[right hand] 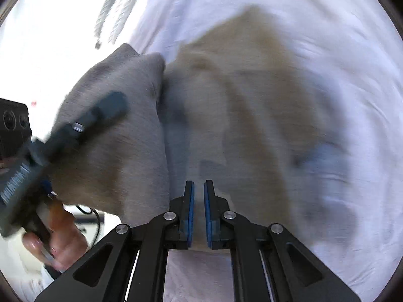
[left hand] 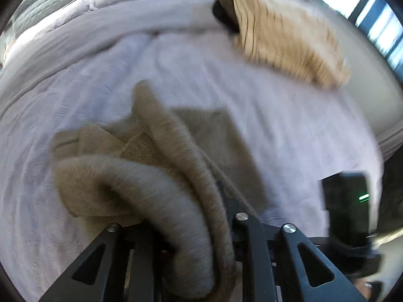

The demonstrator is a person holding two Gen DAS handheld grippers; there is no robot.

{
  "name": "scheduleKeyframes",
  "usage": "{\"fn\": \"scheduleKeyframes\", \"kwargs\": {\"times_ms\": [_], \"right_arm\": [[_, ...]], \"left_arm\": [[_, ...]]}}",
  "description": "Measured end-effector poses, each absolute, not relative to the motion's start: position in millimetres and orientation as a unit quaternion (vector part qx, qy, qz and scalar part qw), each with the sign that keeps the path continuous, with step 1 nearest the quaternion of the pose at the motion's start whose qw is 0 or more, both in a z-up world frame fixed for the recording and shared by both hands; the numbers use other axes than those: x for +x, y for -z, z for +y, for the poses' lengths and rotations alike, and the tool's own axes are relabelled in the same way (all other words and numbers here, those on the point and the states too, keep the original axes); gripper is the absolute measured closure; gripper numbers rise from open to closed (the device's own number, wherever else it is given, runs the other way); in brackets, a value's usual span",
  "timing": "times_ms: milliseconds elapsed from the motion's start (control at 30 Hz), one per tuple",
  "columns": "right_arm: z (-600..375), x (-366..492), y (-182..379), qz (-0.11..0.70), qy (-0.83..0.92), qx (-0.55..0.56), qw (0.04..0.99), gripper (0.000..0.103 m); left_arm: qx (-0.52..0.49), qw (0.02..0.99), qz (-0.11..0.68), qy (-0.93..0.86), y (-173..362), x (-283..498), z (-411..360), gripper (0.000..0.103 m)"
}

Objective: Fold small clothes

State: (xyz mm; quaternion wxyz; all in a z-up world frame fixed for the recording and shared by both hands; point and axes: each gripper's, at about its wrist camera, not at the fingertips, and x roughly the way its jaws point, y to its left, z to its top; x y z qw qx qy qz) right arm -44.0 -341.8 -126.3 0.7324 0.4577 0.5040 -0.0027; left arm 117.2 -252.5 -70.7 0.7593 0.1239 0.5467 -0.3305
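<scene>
A beige knit garment [left hand: 141, 176] lies partly on the white bed sheet [left hand: 75, 88] and is partly lifted. My left gripper [left hand: 201, 226] is shut on a thick fold of it; the fabric drapes over and hides the fingertips. In the right wrist view the same garment [right hand: 239, 100] spreads on the sheet, with its lifted part [right hand: 121, 130] hanging from the left gripper [right hand: 83, 125] at the left. My right gripper [right hand: 199, 201] hovers just above the garment's near edge, its blue pads nearly together with a narrow gap and nothing between them.
A tan striped garment [left hand: 284, 35] lies at the far right of the bed, beside a dark object [left hand: 223, 15]. A rumpled duvet [left hand: 88, 20] lies along the far side. The right gripper's body [left hand: 347, 201] shows at the lower right. A window [left hand: 372, 7] is beyond.
</scene>
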Motion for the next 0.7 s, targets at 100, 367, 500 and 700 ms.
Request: {"fn": "scheduleKeyframes", "kwargs": {"times_ms": [100, 367, 500, 700], "right_arm": [[-351, -54, 141, 0.491, -0.005, 0.498, 0.714, 0.092], [-363, -60, 143, 0.482, -0.016, 0.516, 0.708, 0.094], [-370, -62, 144, 0.456, -0.019, 0.541, 0.706, 0.094], [-395, -76, 142, 0.392, -0.03, 0.613, 0.685, 0.071]], "left_arm": [[0.154, 0.766, 0.538, 0.316, 81, 103, -266, 0.065], [0.15, 0.781, 0.465, 0.389, 31, 75, -273, 0.036], [0.084, 0.797, 0.456, 0.388, 12, 89, -251, 0.036], [0.082, 0.824, 0.476, 0.296, 32, 115, -198, 0.036]]}}
